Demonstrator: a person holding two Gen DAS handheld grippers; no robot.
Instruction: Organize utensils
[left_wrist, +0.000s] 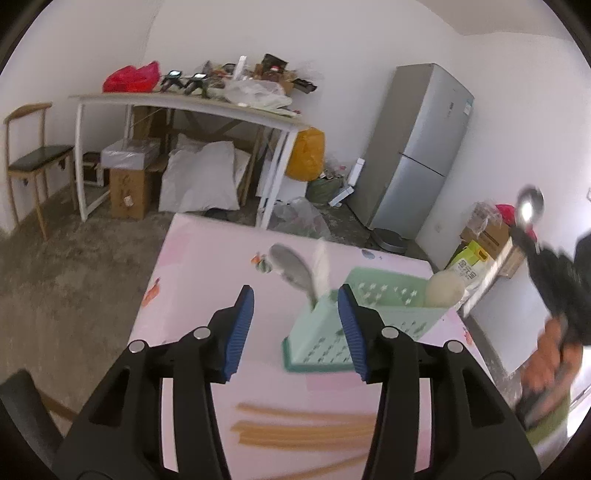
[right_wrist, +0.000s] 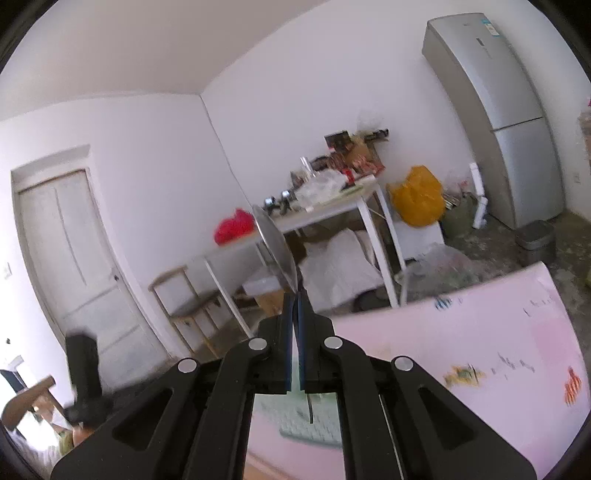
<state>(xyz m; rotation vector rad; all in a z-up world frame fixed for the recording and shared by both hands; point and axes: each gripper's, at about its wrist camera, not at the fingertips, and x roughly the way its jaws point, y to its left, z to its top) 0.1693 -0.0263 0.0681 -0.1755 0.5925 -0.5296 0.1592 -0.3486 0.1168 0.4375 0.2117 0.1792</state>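
A mint green perforated utensil holder (left_wrist: 373, 317) stands on the pink table (left_wrist: 207, 258); a grey spoon (left_wrist: 291, 273), a white utensil (left_wrist: 323, 266) and a cream rounded utensil (left_wrist: 443, 290) stick out of it. Several wooden chopsticks (left_wrist: 306, 432) lie on the table near me. My left gripper (left_wrist: 295, 317) is open and empty, above the table just left of the holder. My right gripper (right_wrist: 295, 306) is shut on a metal spoon (right_wrist: 275, 247), bowl pointing up, held high; it also shows in the left wrist view (left_wrist: 530, 210). The holder (right_wrist: 306, 417) shows below it.
A white side table (left_wrist: 192, 103) piled with clutter stands behind, with boxes and white sacks under it. A wooden chair (left_wrist: 33, 155) is at left, a grey fridge (left_wrist: 417, 147) at right, an orange bag (left_wrist: 306, 155) between. A door (right_wrist: 74, 251) is at left.
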